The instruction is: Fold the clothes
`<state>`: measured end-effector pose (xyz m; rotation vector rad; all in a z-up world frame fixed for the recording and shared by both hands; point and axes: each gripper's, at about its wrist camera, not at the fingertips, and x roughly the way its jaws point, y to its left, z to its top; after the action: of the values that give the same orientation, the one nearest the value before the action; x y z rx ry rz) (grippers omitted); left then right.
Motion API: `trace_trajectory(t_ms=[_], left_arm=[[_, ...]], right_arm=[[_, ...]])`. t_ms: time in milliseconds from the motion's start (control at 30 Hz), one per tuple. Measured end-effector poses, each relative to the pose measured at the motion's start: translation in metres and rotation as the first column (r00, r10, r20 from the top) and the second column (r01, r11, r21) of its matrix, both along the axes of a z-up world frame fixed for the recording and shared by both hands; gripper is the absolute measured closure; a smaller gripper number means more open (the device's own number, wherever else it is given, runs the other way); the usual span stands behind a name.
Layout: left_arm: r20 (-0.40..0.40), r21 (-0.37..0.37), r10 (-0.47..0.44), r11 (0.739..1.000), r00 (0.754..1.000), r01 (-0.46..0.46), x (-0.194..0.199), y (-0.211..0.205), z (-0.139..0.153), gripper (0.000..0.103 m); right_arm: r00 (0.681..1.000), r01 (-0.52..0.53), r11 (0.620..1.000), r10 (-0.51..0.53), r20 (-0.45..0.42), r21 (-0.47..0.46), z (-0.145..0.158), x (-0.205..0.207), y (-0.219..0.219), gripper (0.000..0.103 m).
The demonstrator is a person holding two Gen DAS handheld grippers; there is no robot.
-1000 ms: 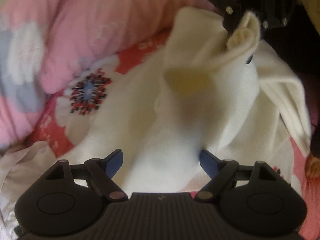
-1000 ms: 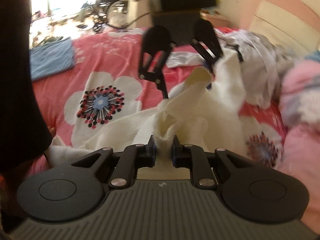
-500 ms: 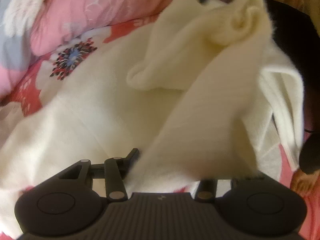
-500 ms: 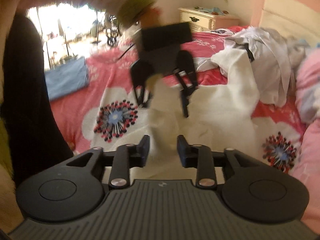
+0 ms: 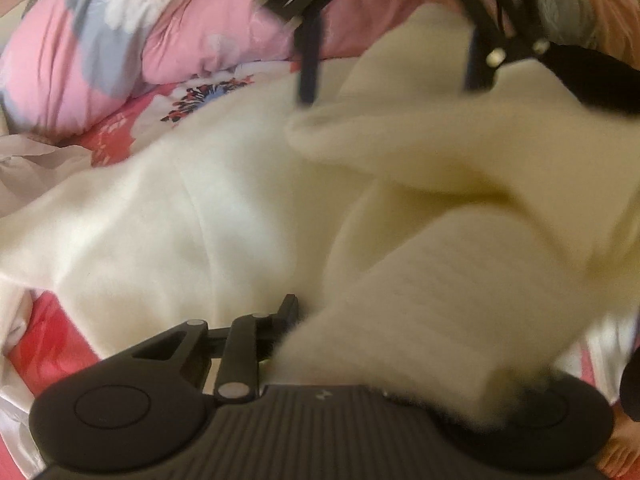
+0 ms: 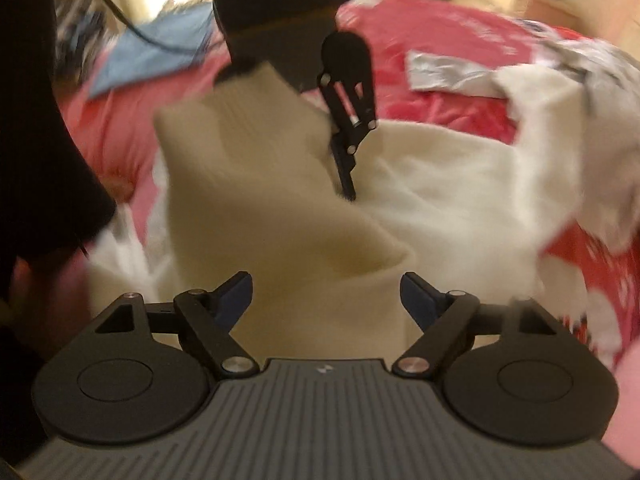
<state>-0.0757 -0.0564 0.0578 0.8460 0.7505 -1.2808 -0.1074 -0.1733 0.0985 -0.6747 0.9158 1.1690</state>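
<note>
Cream knit garment (image 5: 248,216) lies spread over the pink floral bedspread (image 6: 440,40), with one ribbed band lifted and draped across my left gripper (image 5: 304,320). I see its left finger (image 5: 286,312) at the edge of the band; the right finger is covered by fabric, so I cannot tell how far its jaws stand apart, though in the right wrist view the garment hangs from that unit. My right gripper (image 6: 326,294) is spread wide, blue pads (image 6: 236,296) well apart, holding nothing; a fold of the garment sits just ahead between them. In the left wrist view the right gripper (image 5: 384,92) hangs above the garment with its two fingers apart. A pink quilt (image 5: 168,28) is bunched beyond the garment, and a pile of white and grey clothes (image 6: 580,64) lies at the far right of the bed. A blue cloth (image 6: 152,52) lies at the far left. I see no containers. No legible writing or brand shows; motion blur is heavy in both views.
</note>
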Motion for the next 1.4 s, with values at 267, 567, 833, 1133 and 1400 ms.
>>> trace_trajectory(t_ms=[267, 567, 833, 1133, 1400], left_arm=[[0.011, -0.037, -0.008, 0.999, 1.0, 0.009, -0.002, 0.006, -0.005, 0.074], [-0.016, -0.066, 0.05, 0.997, 0.999, -0.051, -0.001, 0.007, -0.006, 0.074], [-0.045, -0.182, 0.279, 0.942, 0.959, -0.283, -0.011, 0.014, 0.014, 0.088], [-0.198, -0.441, 0.596, 0.655, 0.778, -0.614, -0.027, 0.027, 0.07, 0.096], [-0.283, -0.588, 0.709, 0.403, 0.645, -0.701, -0.05, 0.034, 0.148, 0.096]], right_arm=[[0.966, -0.244, 0.962, 0.229, -0.124, -0.124, -0.025, 0.038, 0.047, 0.011], [0.957, -0.127, 0.986, 0.094, -0.275, -0.105, -0.033, 0.035, 0.047, 0.044], [0.981, 0.192, 0.981, -0.191, 0.024, -0.001, 0.008, -0.034, 0.008, 0.085], [0.625, 0.655, 0.664, -0.744, 0.234, 0.361, 0.046, -0.112, -0.037, 0.088], [0.375, 0.657, 0.4, -0.909, 0.184, 0.639, 0.08, -0.155, -0.066, 0.088]])
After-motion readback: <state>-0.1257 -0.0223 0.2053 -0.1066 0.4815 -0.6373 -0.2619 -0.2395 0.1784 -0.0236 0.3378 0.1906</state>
